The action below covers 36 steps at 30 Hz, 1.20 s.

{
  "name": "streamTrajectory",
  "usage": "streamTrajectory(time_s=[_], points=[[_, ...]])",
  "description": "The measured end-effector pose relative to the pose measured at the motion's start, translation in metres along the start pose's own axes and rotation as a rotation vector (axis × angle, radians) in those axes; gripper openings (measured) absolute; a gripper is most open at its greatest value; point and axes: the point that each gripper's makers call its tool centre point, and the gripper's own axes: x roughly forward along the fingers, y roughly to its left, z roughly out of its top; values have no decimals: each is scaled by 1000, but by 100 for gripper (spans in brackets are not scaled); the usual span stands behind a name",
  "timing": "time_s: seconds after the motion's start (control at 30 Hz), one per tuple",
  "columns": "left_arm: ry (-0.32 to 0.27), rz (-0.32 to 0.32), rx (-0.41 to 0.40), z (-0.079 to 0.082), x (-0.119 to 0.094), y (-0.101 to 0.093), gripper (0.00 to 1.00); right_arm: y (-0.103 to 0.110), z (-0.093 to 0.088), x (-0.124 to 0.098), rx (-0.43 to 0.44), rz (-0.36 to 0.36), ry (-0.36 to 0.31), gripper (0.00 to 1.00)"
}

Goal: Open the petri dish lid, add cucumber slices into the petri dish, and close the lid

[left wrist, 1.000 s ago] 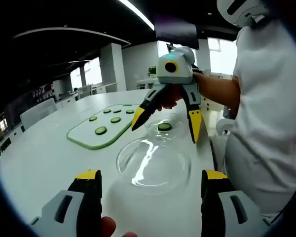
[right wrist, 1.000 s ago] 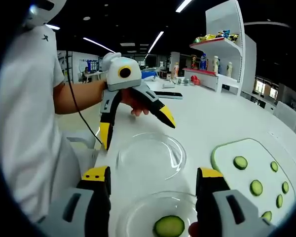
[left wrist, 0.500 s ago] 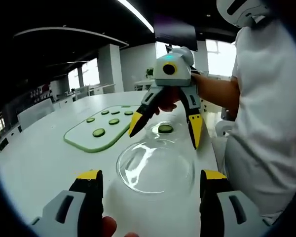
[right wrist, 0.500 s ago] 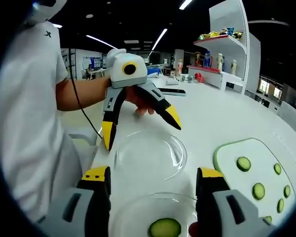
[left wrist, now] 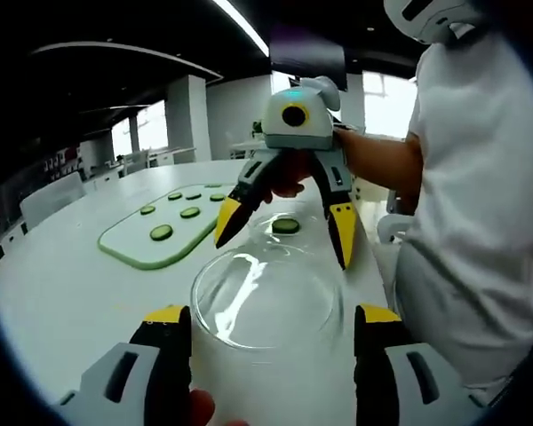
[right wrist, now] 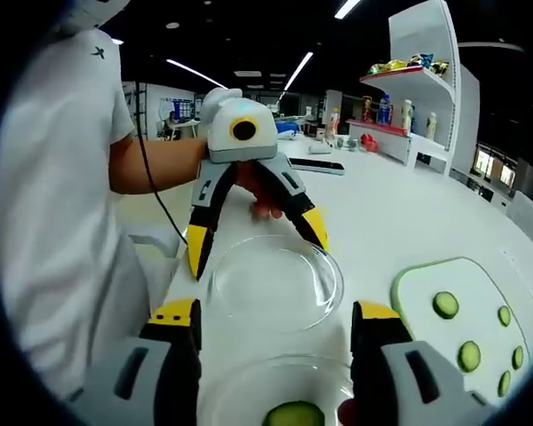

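Two grey, yellow-tipped grippers faced each other over a white tabletop (left wrist: pixel 62 293). In the left gripper view, the left gripper (left wrist: pixel 266 368) had its jaws spread wide apart, holding nothing, with the clear, round petri dish lid (left wrist: pixel 266 297) lying on the table just ahead of them. Beyond the lid sat the clear petri dish base (left wrist: pixel 289 229) with one green cucumber slice (left wrist: pixel 285 225) in it, and the right gripper (left wrist: pixel 284 232) hung above that base, jaws apart on either side of it. Farther off to the left lay a white cutting board with a green edge (left wrist: pixel 129 244), carrying several more cucumber slices (left wrist: pixel 161 232).

In the right gripper view, the right gripper (right wrist: pixel 275 373) likewise stood open and empty, the dish base (right wrist: pixel 284 395) with its slice (right wrist: pixel 293 414) low between its jaws. The lid (right wrist: pixel 274 284) rested just past it, with the left gripper (right wrist: pixel 258 241) opened over the lid's far rim. The board (right wrist: pixel 426 306) lay to the right. A person in a white shirt (right wrist: pixel 53 222) stood at the table's edge.
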Motion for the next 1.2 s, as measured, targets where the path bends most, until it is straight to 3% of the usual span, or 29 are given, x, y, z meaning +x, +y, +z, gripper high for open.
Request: streamTrajectory(time_s=[0.27, 0.43, 1.2], points=[[-8, -12, -7, 1, 0, 6, 74, -5, 4, 1, 76, 25, -36, 69], [-24, -47, -21, 5, 1, 1, 74, -2, -4, 7, 50, 36, 13, 68], [-26, -48, -20, 0, 6, 9, 69, -7, -6, 17, 42, 43, 24, 67]])
